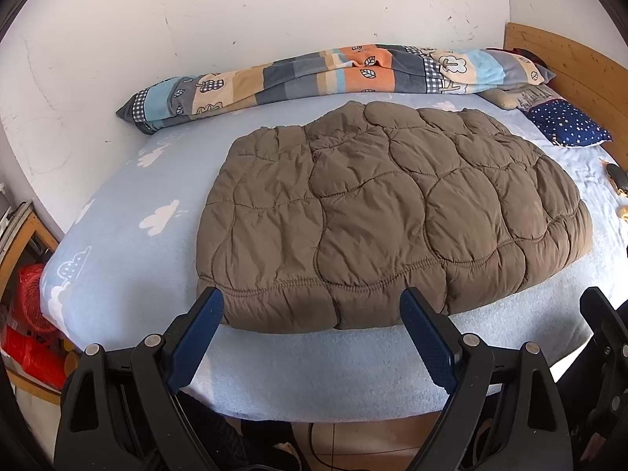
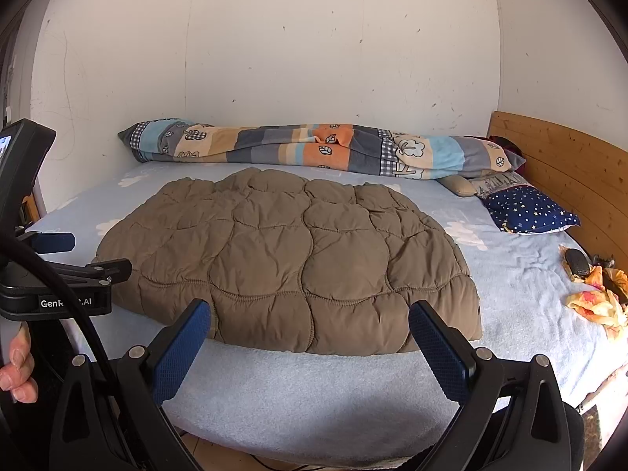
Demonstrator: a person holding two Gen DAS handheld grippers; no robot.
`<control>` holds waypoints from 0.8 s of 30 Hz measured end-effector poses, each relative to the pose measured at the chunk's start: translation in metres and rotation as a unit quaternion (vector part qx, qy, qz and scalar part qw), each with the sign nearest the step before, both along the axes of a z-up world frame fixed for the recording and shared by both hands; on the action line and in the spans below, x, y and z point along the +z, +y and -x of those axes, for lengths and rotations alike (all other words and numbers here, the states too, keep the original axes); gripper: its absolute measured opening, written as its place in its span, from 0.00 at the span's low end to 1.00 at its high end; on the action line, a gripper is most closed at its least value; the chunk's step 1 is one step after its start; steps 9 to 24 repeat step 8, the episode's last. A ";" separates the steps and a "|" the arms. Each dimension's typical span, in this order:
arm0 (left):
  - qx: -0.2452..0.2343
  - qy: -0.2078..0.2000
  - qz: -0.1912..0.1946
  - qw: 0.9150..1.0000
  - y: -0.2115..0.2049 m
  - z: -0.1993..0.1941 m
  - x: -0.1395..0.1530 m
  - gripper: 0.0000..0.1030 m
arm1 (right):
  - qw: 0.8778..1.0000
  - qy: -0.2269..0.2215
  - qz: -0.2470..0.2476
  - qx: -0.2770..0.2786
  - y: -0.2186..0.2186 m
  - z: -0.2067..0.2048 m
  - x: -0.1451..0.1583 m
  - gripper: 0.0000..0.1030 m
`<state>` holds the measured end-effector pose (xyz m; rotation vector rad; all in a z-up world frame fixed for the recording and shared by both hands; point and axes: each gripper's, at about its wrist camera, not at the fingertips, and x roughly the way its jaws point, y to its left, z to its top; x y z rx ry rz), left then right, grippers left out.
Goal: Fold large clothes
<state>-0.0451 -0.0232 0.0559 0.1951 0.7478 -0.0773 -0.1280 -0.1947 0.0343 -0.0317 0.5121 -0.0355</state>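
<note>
1. The left tongs (image 1: 312, 306) stand wide apart with nothing between the blue pads (image 1: 198, 335); they hang just short of the near edge of the brown quilted coat (image 1: 392, 212), and no contact shows.
2. The right tongs (image 2: 310, 318) are spread just as wide and are empty too, their tips level with the coat's near hem but apart from it.
3. The coat lies folded into a broad padded slab on the bed (image 1: 314, 384), straight ahead of both tongs; its sleeves and collar are tucked out of sight, so which end is which is hard to tell.
4. Beyond the coat, along the wall, lies a rolled patchwork blanket (image 1: 333, 70).
5. Ahead and to the right of the right tongs sits a navy star-print pillow (image 2: 530, 212) by the wooden headboard (image 2: 569, 165); what lies behind the pillow is mostly covered.
6. Farther right, a crumpled yellow patterned cloth (image 2: 600, 298) with a dark object on it cannot be identified.
7. In the right wrist view the left device appears at the left edge, partly cut off, with a person's fingers (image 2: 17, 369) below it.
8. Left of the left tongs, red things (image 1: 31, 314) beside the bed are cropped and unclear.
</note>
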 end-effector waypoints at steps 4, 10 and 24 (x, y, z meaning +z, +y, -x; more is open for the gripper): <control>-0.014 0.015 0.004 1.000 0.001 -0.002 -0.002 0.88 | 1.000 0.000 -0.001 -0.001 0.000 0.000 0.000 0.99; -0.015 0.008 0.006 1.000 0.003 0.000 -0.002 0.88 | 1.000 0.001 -0.006 0.002 0.000 0.000 0.000 0.99; -0.015 0.008 0.006 1.000 0.003 0.000 -0.002 0.88 | 1.000 0.001 -0.006 0.002 0.000 0.000 0.000 0.99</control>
